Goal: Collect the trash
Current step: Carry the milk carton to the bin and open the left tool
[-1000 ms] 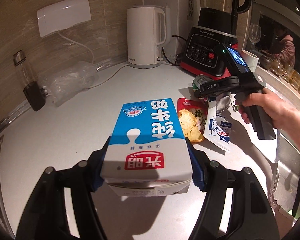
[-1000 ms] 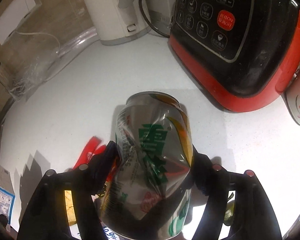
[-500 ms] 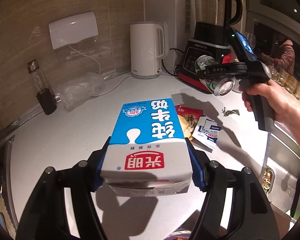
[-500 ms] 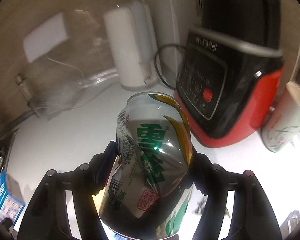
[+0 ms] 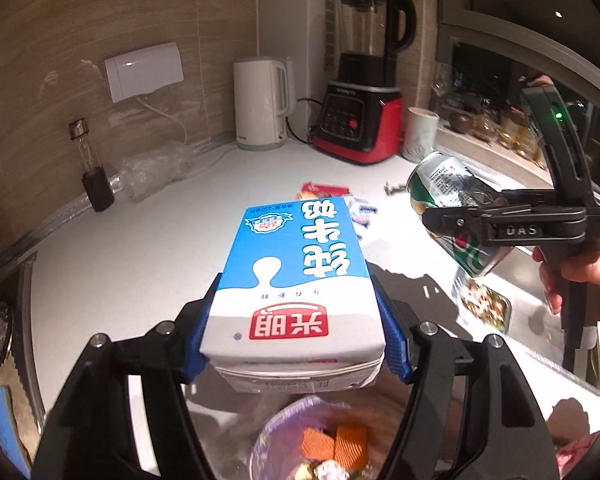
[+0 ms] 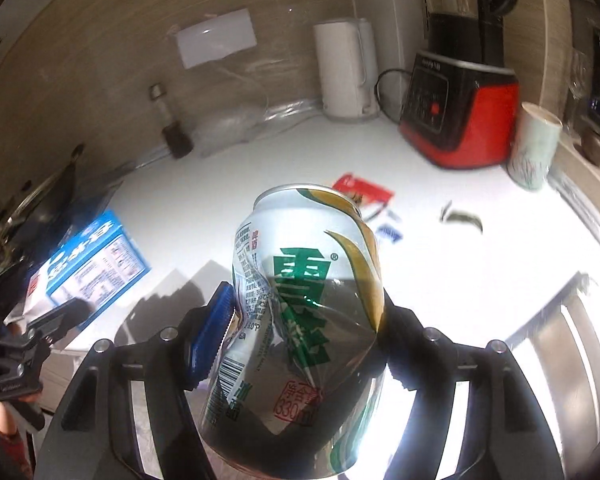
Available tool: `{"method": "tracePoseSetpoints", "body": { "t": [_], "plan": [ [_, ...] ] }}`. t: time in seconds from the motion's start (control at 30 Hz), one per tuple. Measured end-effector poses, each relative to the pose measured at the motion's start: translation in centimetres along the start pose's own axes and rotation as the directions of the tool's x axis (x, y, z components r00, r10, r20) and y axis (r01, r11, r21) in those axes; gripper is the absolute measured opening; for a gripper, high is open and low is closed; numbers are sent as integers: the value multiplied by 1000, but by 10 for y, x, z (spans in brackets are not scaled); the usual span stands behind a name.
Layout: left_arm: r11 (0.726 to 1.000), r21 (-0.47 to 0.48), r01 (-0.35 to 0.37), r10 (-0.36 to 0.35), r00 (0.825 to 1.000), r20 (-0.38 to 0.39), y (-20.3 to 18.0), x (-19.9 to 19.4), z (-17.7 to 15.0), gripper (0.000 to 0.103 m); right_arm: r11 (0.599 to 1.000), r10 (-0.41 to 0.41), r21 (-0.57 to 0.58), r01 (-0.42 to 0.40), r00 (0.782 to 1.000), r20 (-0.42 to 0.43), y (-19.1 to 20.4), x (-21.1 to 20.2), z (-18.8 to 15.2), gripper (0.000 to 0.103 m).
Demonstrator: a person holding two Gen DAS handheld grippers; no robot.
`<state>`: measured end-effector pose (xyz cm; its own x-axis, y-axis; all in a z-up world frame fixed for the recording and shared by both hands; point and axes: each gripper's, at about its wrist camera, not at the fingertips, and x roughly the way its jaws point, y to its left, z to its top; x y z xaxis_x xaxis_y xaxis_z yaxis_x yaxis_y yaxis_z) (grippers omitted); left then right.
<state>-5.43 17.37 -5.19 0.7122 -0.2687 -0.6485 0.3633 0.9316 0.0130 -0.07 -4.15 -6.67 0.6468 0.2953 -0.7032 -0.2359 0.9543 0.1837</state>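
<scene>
My left gripper [image 5: 298,336] is shut on a blue and white milk carton [image 5: 296,272], blue pads pressing its two sides, held above the white counter's near edge. A bin with a purple liner [image 5: 265,436] shows right beneath the carton, orange scraps inside. My right gripper [image 6: 300,328] is shut on a dented silver and green can [image 6: 300,300], held in the air. In the left wrist view that can [image 5: 440,188] hangs to the right of the carton, over the counter's right edge. The right wrist view shows the carton [image 6: 92,260] at far left.
On the white counter [image 5: 140,248] lie a red snack wrapper [image 5: 324,190], a small sachet [image 5: 362,212] and a green scrap [image 6: 460,216]. A white kettle [image 5: 262,106], red blender [image 5: 360,120], cup [image 5: 420,134], clear bag [image 5: 152,168] and bottle [image 5: 92,168] line the wall. A sink strainer [image 5: 484,304] sits right.
Both grippers have drawn back from the counter and risen, each keeping its load. The can has left the blender's side. The lined bin has come into view under the carton.
</scene>
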Motion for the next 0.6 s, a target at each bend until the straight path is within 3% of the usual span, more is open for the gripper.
{"method": "tracePoseSetpoints", "body": {
  "t": [0.27, 0.6],
  "plan": [
    [994, 62, 92, -84, 988, -129, -25, -33, -91, 66, 999, -37, 13, 37, 999, -22, 38, -44, -75, 68],
    [983, 68, 169, -143, 947, -289, -41, -3, -180, 66, 996, -85, 40, 85, 996, -21, 62, -74, -113, 68]
  ]
}}
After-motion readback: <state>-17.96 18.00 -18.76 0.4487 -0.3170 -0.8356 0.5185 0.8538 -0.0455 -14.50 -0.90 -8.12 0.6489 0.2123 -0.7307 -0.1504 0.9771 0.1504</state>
